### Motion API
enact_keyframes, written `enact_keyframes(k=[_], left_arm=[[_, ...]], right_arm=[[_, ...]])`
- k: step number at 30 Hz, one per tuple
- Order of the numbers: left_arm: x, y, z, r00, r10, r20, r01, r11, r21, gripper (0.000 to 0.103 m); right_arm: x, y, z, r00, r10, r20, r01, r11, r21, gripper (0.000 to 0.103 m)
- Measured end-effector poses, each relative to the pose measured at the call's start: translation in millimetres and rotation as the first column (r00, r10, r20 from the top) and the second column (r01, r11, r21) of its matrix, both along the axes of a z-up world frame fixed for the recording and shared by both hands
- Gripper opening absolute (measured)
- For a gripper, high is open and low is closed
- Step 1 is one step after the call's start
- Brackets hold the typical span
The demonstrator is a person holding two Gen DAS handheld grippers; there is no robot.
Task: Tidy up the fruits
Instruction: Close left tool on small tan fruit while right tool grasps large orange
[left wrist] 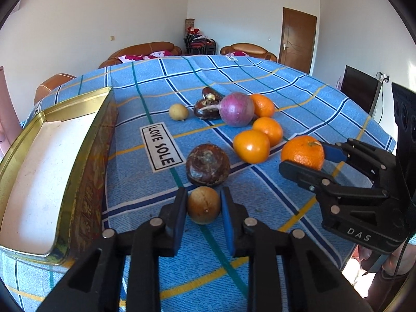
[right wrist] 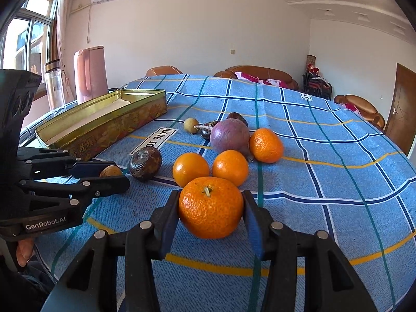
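My left gripper (left wrist: 203,195) is shut on a small tan round fruit (left wrist: 204,205) that rests on the blue checked tablecloth (left wrist: 299,98); in the right wrist view this gripper (right wrist: 119,175) comes in from the left with the tan fruit (right wrist: 110,171) between its fingers. My right gripper (right wrist: 211,195) is shut on a mandarin with a stem (right wrist: 210,206), also on the cloth. A dark brown wrinkled fruit (left wrist: 208,165) lies just beyond the tan one. Behind are two smooth oranges (left wrist: 251,146), another mandarin (left wrist: 262,105), a purple round bulb (left wrist: 236,109) and a small yellow fruit (left wrist: 178,111).
An open gold tin box (left wrist: 85,135) with a white lining stands at the left. A pink kettle (right wrist: 89,72) and a clear bottle (right wrist: 54,83) stand behind it at the table's edge. Dark small fruits (left wrist: 208,108) lie by the bulb. Sofas line the far wall.
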State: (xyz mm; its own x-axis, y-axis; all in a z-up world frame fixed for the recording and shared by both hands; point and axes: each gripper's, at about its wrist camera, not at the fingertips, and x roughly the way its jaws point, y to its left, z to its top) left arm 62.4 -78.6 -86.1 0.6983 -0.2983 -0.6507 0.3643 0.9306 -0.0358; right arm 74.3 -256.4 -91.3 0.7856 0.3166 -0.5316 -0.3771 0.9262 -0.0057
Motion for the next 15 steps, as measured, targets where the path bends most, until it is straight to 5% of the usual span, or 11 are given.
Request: enact_keyframes(k=[15], left_arm=[[-14,3,7,0.993,0.023,0.120,-0.022,1.000,-0.008,0.027]], right_arm=[[-10,0,2,0.996,0.019,0.083,-0.020,1.000,0.010,0.049]])
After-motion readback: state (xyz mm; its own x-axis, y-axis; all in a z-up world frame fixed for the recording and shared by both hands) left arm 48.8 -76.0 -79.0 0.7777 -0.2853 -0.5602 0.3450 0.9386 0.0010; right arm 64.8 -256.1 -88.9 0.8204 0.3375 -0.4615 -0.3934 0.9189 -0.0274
